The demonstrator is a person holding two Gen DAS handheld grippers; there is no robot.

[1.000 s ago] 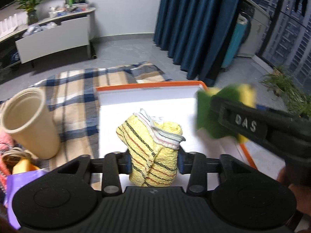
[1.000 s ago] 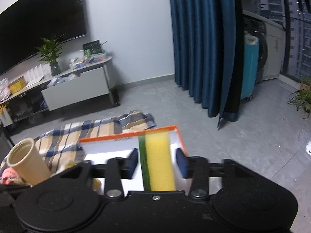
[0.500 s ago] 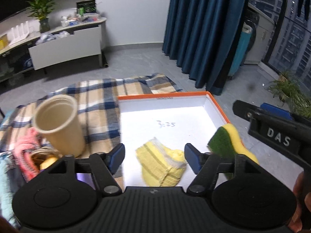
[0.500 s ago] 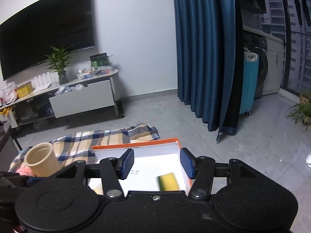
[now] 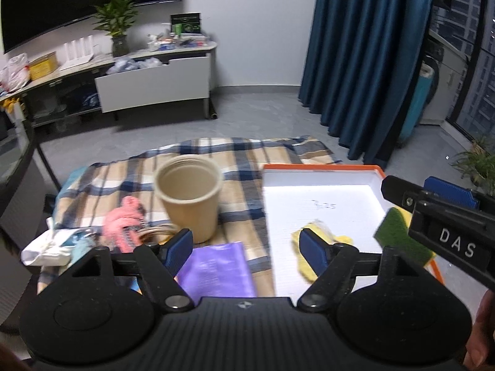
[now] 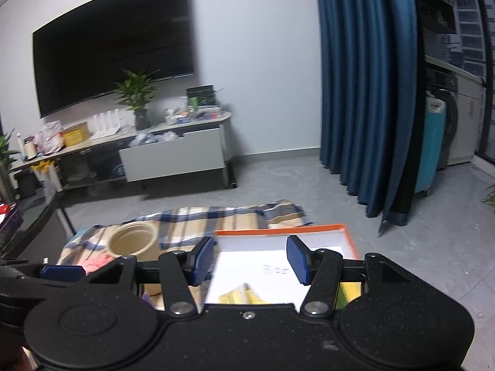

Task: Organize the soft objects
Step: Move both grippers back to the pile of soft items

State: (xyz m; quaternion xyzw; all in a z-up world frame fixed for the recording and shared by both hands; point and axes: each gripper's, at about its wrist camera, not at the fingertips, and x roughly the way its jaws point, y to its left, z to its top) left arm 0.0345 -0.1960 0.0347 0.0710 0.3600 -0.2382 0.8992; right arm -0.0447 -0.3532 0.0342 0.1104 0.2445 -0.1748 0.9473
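Room: a dark wall-mounted screen is hanging above a low media cabinet with a potted plant on it; deep blue curtains are hanging at the right.
Plaid blanket: it is lying spread over a raised surface, carrying everything below.
Tray: a white tray with an orange rim is sitting on the blanket's right part.
Beige cup: it is standing upright and open-topped on the blanket, left of the tray.
Purple packet: it is lying flat in front of the cup, partly hidden by the left gripper.
Pink cloth: it is lying bunched to the left of the cup, beside a white crumpled item.
Yellow cloth: it is lying loose inside the tray near its front, partly behind one finger.
Sponge: green and yellow, it is resting in the tray at its right rim, free of both grippers.
Left gripper: its fingers are spreading wider apart, gripping nothing, hanging over the blanket and the tray's left edge.
Right gripper: its fingers are standing wide apart and empty, hanging above the tray.
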